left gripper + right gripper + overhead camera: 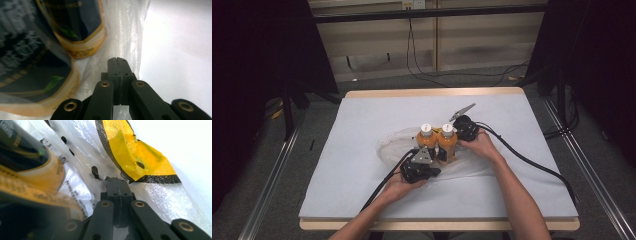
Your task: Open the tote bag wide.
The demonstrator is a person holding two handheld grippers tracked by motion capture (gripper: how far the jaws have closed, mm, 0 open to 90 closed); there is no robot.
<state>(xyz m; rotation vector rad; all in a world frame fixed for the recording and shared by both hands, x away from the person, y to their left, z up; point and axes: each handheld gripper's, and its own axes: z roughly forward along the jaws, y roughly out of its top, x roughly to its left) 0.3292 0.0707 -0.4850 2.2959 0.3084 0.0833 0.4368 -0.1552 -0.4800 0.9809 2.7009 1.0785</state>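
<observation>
Forearms entered low in the high view; two bottles [436, 142] stood upright on a plastic bag [388, 142], flanked by both grippers. Beside the bottles, the left gripper [116, 60] was seen with jaws closed on bag film. Likewise, the right gripper [116, 180] was seen clamped on film beside them.

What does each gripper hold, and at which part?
Each holds the plastic bag: left gripper at its near edge, right gripper at the edge beside the bottles.
</observation>
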